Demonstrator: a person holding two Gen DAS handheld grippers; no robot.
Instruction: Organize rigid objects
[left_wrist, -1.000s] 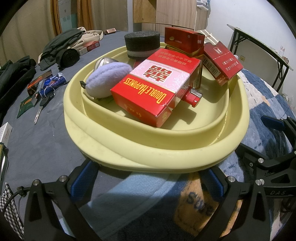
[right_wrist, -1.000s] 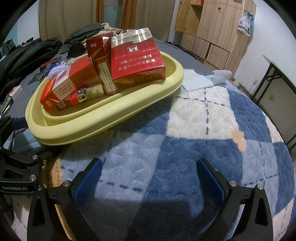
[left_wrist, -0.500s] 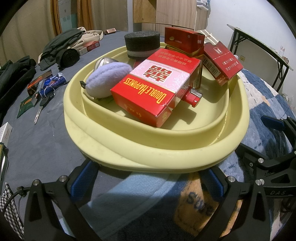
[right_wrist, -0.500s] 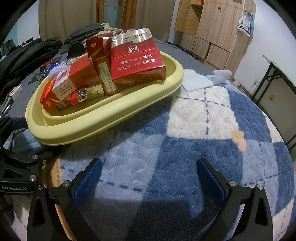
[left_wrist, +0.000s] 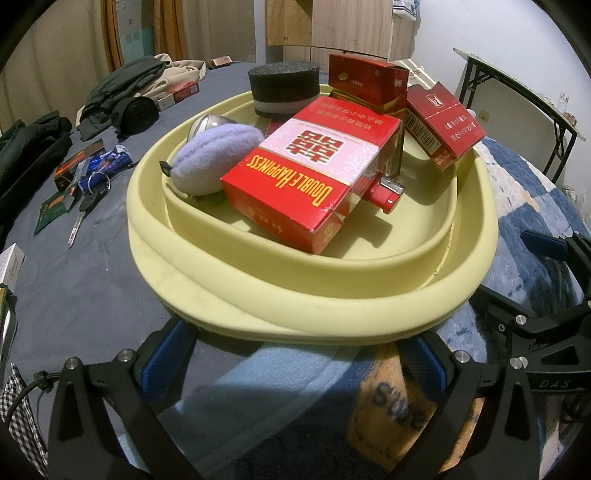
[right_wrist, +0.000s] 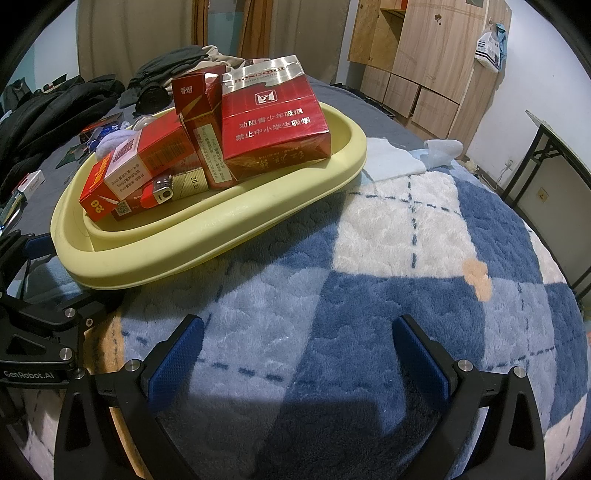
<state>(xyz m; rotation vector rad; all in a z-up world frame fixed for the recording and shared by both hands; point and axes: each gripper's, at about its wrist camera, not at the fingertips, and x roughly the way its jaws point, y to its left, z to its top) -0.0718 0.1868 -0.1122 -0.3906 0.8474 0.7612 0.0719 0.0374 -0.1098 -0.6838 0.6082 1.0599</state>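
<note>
Jaws apart, both the left hand-held gripper (left_wrist: 295, 360) and right hand-held gripper (right_wrist: 297, 350) hover low beside the yellow tray (left_wrist: 314, 306).

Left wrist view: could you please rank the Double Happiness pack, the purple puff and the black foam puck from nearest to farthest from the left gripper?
From the left gripper, which is open and empty:
1. Double Happiness pack, at the middle of the yellow tray.
2. Purple puff, on the tray's left side.
3. Black foam puck, at the tray's far rim.
</note>
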